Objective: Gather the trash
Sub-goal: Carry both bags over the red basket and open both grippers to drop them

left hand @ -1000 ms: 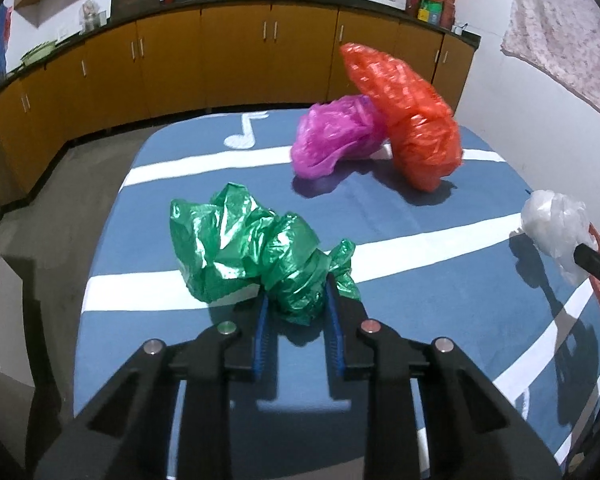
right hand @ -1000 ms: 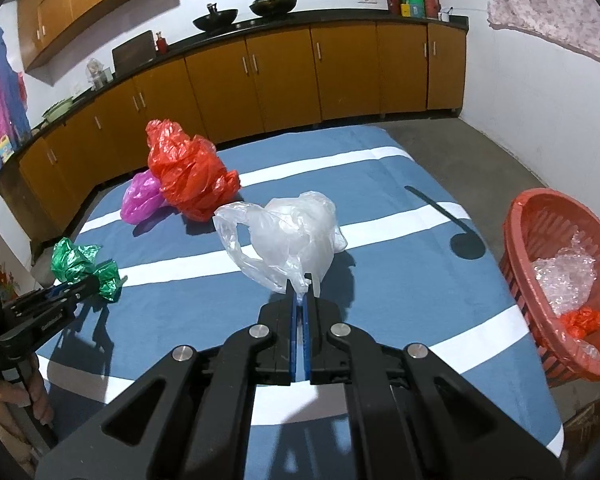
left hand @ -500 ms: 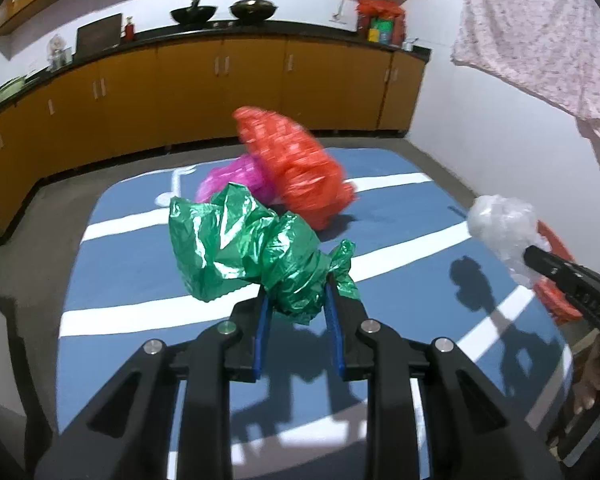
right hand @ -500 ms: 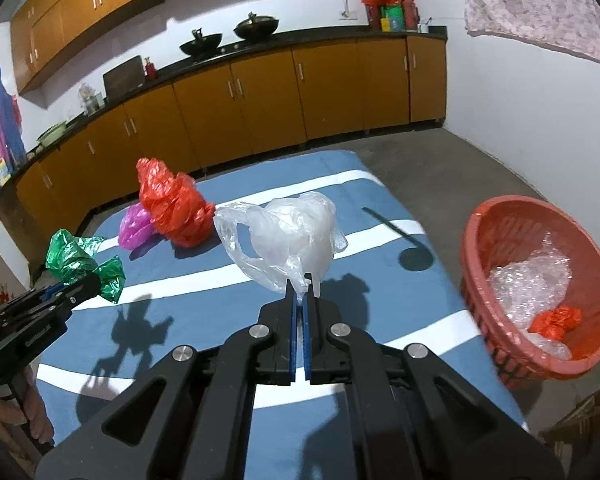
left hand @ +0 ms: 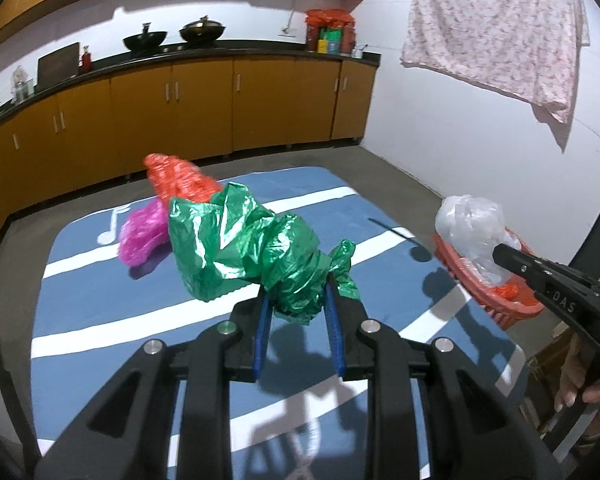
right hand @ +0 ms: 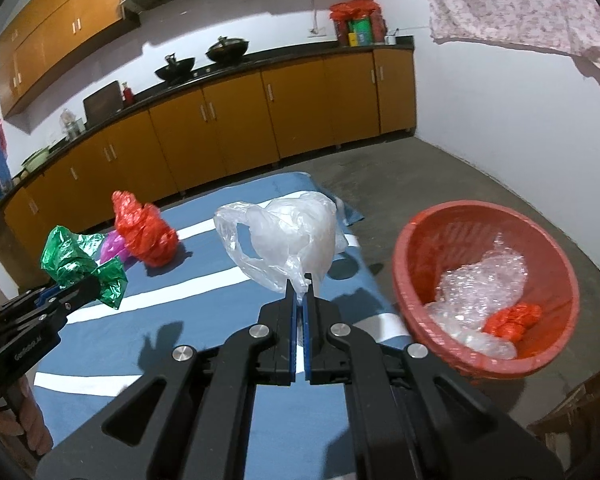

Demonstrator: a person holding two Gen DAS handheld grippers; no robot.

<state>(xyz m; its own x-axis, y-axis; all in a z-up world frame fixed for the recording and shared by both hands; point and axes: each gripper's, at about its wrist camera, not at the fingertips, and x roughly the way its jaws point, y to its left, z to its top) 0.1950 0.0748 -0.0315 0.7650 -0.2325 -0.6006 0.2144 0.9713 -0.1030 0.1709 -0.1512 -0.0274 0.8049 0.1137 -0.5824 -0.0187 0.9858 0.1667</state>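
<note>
Two loads airborne above the blue mat [right hand: 204, 344]: L gripper [left hand: 296, 300] clamped on green bag [left hand: 252, 248], R gripper [right hand: 299, 300] pinched on clear bag [right hand: 288, 236]; I carry both over red basket [right hand: 460, 216] w/ grips firm, then release.

Left gripper [left hand: 298, 298]: carries the green bag [left hand: 256, 252] higher above the mat [left hand: 84, 280] than a second ago; the bag now overlaps the red bag [left hand: 176, 180] and pink bag [left hand: 142, 232] in its view, and the basket [left hand: 512, 304] comes into sight at right.

Right gripper [right hand: 299, 294]: carries the clear bag [right hand: 284, 240] up and toward the basket [right hand: 416, 240], which now shows larger and nearer the middle of its view.
</note>
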